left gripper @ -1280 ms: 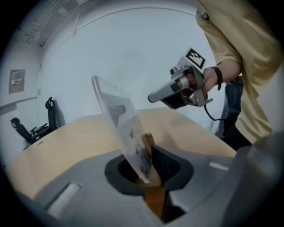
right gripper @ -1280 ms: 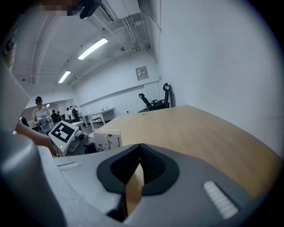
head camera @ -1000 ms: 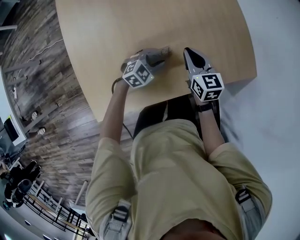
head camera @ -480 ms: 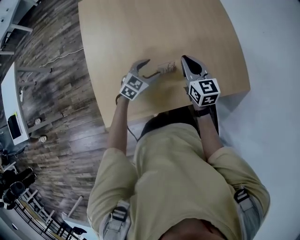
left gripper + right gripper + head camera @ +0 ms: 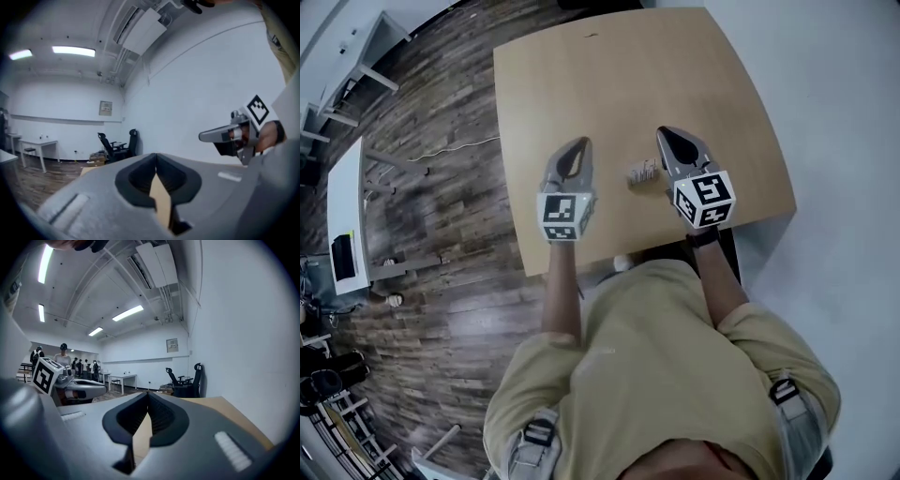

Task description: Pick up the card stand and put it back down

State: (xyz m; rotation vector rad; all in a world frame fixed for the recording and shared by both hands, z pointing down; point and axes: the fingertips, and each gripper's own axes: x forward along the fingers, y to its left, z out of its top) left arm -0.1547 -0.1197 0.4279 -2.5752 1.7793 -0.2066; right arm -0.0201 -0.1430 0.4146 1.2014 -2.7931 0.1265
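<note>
The card stand [image 5: 644, 172] is sitting on the table [image 5: 609, 75], toward the near edge and in front of the person. It is resting on the wood with nothing gripping it, so the put-down part of the task is looking finished rather than under way.

The two grippers are flanking it. The right gripper [image 5: 667, 139] is hovering just beside the stand on its right, close enough that the head view is not showing whether they are touching. The left gripper [image 5: 579, 148] is hanging further off on the other side, with a clear strip of bare table between it and the stand. Both are pointing away from the person across the table, which is probably why each gripper's own view is showing the room and the other gripper instead of the stand.

In the left gripper view, the jaws are meeting tip to tip, fully closed, and nothing is sitting between them. In the right gripper view, the jaws are likewise pressing together at the tips and holding nothing. Neither one is carrying the stand.
</note>
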